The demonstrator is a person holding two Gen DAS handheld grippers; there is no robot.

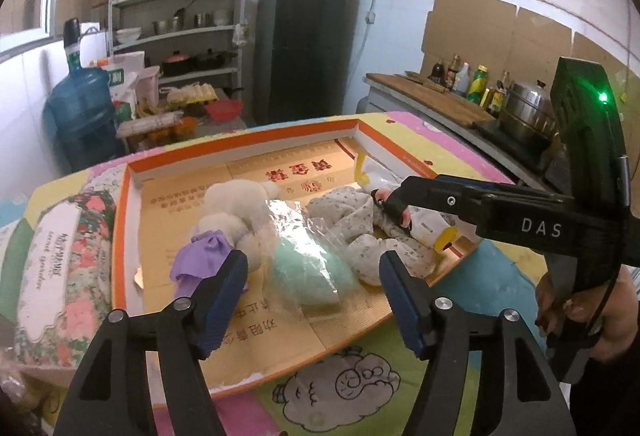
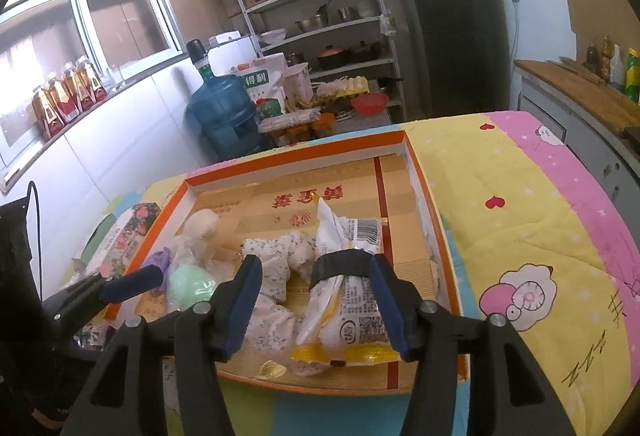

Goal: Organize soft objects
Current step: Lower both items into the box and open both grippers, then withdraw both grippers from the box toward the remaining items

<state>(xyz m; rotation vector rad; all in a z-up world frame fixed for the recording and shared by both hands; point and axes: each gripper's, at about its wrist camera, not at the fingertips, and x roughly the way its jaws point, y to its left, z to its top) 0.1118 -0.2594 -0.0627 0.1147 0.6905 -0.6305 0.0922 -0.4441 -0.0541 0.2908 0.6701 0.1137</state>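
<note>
Progress looks well advanced, I judge: the shallow orange-rimmed box (image 2: 430, 196) on the cartoon quilt (image 2: 520, 220) already holds a white plush toy (image 1: 236, 204), a mint-green bundle in clear plastic (image 1: 308, 268), a purple cloth (image 1: 200, 256), a floral fabric piece (image 1: 360, 228) and a white-and-yellow packet (image 2: 352, 300). A floral tissue pack (image 1: 60, 256) lies outside, perhaps left to do. The left gripper (image 1: 314, 272) is spread above the bundle; the right gripper (image 2: 316, 288) is spread astride the packet. "DAS" marks the right tool; the box's red characters are not legible to me.
</note>
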